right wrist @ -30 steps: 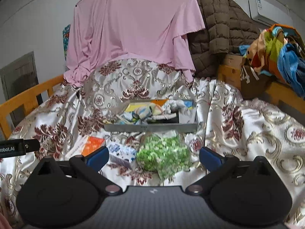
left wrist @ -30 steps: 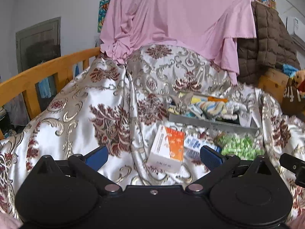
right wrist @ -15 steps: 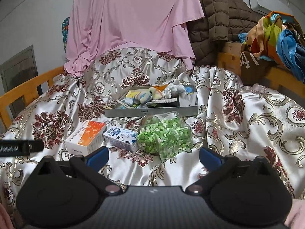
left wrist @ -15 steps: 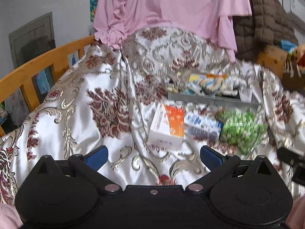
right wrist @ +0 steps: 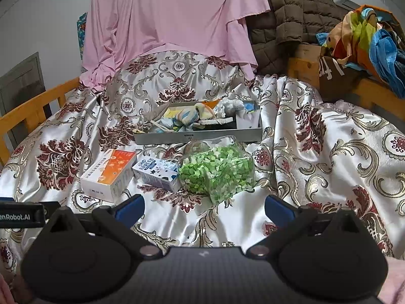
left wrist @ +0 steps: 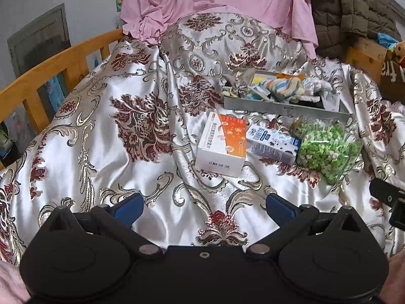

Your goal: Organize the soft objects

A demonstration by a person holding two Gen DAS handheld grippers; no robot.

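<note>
bag of green bits (right wrist: 217,171): clear bag w/ small green pieces — lay on the bed cover at 12 o'clock from the right gripper (right wrist: 203,206), just ahead of its tips. In the left wrist view it sat at 2 o'clock (left wrist: 326,149), farther off.
nearer hand: right — judged the likelier one for the bag; left gripper (left wrist: 203,206) lined up better w/ the boxes.
bag axis: no clear long axis; a lumpy mound, slightly longer front-to-back, loose plastic tail toward the right gripper.
right gripper state: fingers spread wide apart, nothing between them, hanging over the cover.
left gripper state: likewise wide apart, empty.
tray (right wrist: 197,136): grey shallow tray at 12 o'clock beyond the bag, long side across the view; already held striped cloth (right wrist: 188,115) + other soft bits, fairly full at left and middle.
orange-white box (left wrist: 221,144): at 12–1 o'clock from the left gripper, long axis running away from it; touching or just beside the blue-white carton (left wrist: 272,143), which lay crosswise betw. box and bag.
carton vs bag: carton end touched the bag's left side — a wide close there could catch it.
in the way: nothing betw. right tips and bag; bag itself stood betw. gripper and tray, so tray reached only over it.
cover (right wrist: 316,157): slick, wrinkled satin — bag may slide when nudged.
other: pink sheet (right wrist: 174,25) and brown quilted jacket (right wrist: 283,12) at the back, well apart.
</note>
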